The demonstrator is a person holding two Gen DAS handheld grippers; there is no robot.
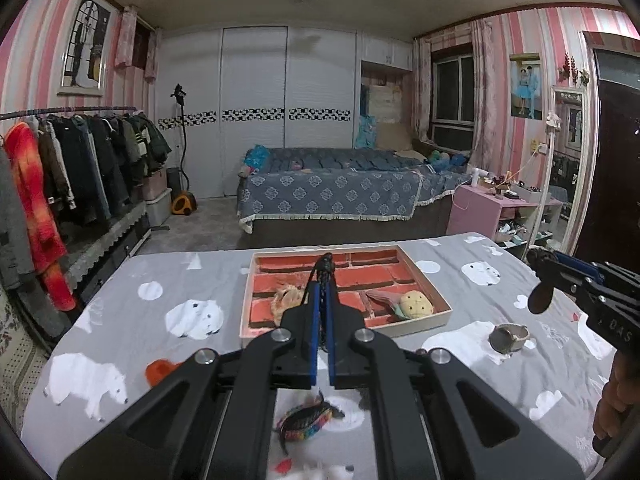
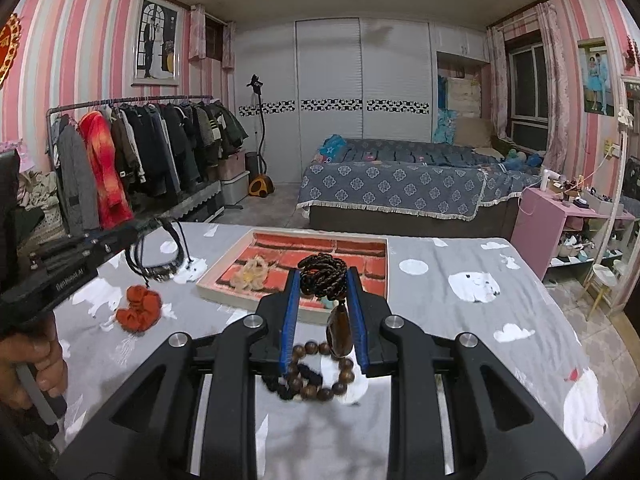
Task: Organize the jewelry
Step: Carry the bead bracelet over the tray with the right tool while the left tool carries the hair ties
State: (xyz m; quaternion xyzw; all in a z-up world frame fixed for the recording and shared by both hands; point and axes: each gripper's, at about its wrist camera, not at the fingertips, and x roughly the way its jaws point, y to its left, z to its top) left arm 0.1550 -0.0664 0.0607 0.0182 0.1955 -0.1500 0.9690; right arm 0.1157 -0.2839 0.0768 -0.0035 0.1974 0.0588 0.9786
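Bear-print cloth covers the bench; the tray near its far edge holds three pieces. Left hand-held gripper pinches black cords, right hand-held gripper clamps a bead necklace; several pieces remain loose.

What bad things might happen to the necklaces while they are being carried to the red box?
1. The black cord necklace dangles in loops from the left gripper; it might snag on the tray rim.
2. The beaded necklace in the right gripper has a heavy pendant hanging low; it might swing and slip free.
3. The pendant might catch the wooden bead bracelet lying below.
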